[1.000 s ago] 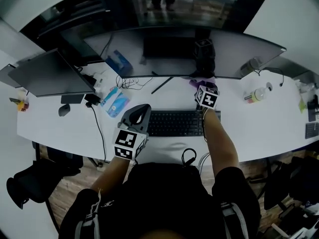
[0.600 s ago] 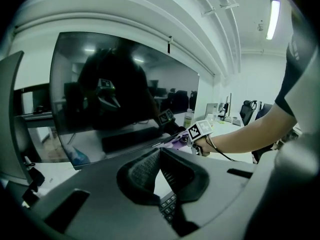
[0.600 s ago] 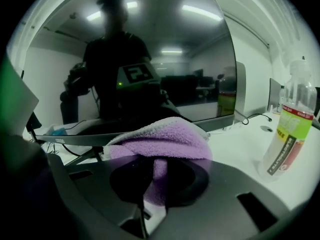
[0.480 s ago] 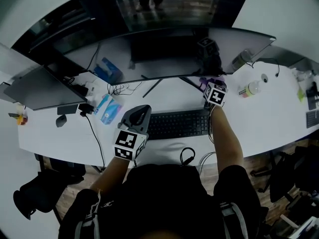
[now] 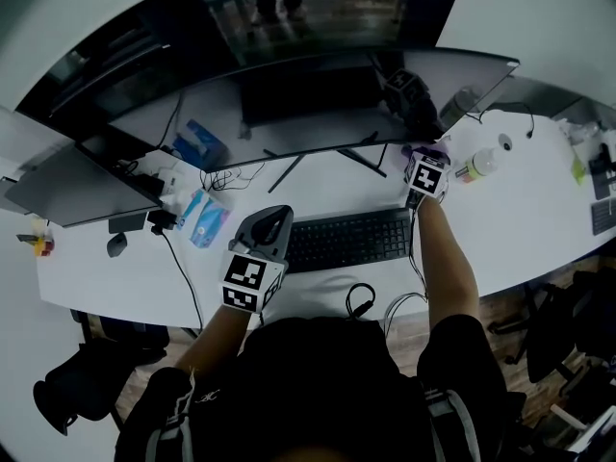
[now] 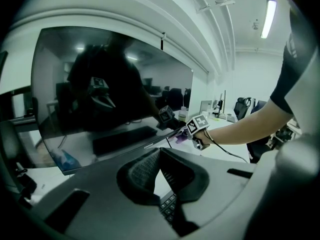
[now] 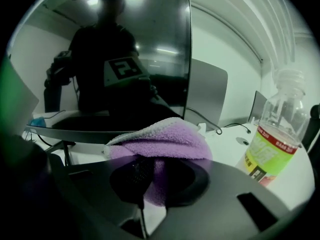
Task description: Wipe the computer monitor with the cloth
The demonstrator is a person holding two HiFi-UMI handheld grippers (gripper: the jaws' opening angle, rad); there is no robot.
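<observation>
The wide curved monitor (image 5: 318, 94) stands dark at the back of the white desk (image 5: 520, 219). My right gripper (image 5: 426, 154) is shut on a purple cloth (image 7: 160, 139), which bulges out above the jaws. It holds the cloth by the screen's lower right corner (image 7: 182, 111); contact with the glass cannot be told. The left gripper view shows that gripper (image 6: 200, 129) and cloth (image 6: 181, 138) under the screen's lower edge. My left gripper (image 5: 272, 218) hovers over the left end of the black keyboard (image 5: 351, 239), jaws together at the tips (image 6: 160, 156), holding nothing.
A plastic bottle with a green label (image 7: 272, 139) stands just right of the cloth, also in the head view (image 5: 478, 168). A second dark screen (image 5: 77, 186), a mouse (image 5: 116, 244), blue packets (image 5: 204, 221) and cables lie at the left. The monitor's stand legs (image 5: 318, 162) spread behind the keyboard.
My right gripper has carried the cloth rightward along the monitor's lower edge to its right corner. The left gripper has stayed over the keyboard's left end.
</observation>
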